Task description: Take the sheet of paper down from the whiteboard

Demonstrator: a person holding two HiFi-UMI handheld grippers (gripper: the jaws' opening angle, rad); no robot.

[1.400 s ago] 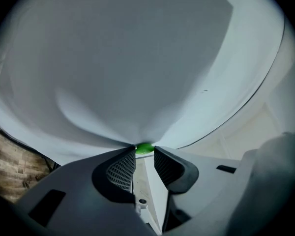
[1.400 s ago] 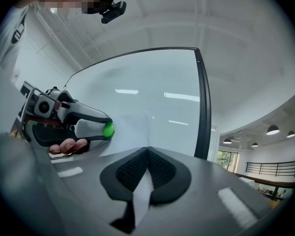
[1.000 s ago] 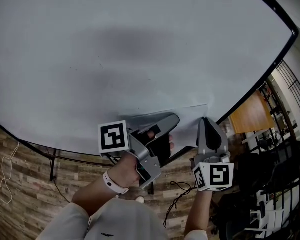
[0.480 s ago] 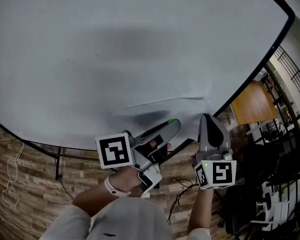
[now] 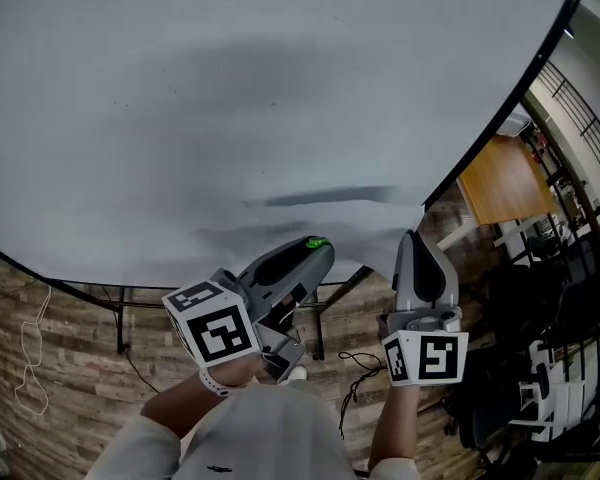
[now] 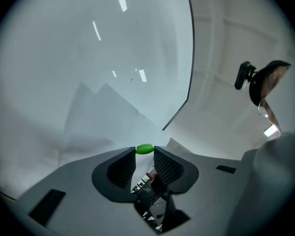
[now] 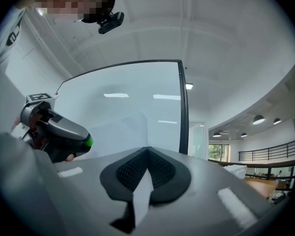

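A white sheet of paper [image 5: 325, 223] hangs at the lower right of the big whiteboard [image 5: 230, 98], its top edge bowed off the board over a dark shadow. My right gripper [image 5: 411, 236] is shut on the sheet's right lower corner; a strip of paper [image 7: 141, 193] shows between its closed pads. My left gripper [image 5: 318, 243] sits just in front of the sheet's lower edge, shut on a small green magnet [image 6: 144, 149] at its fingertips. The left gripper view shows the sheet [image 6: 98, 112] ahead. The right gripper view catches the left gripper [image 7: 56, 132] and its magnet [image 7: 89, 142].
The whiteboard's black frame [image 5: 490, 128] runs down its right side, and its stand legs [image 5: 120, 318] rise from a brick-patterned floor. A wooden desk [image 5: 500, 183] and chairs [image 5: 570, 298] fill the right. Dark cables [image 5: 355, 378] lie below my hands, a white cord [image 5: 30, 358] at the left.
Both grippers have drawn back and down from the board. The left one rolled over and came off the sheet with the green magnet. The sheet's top edge has lifted off the board.
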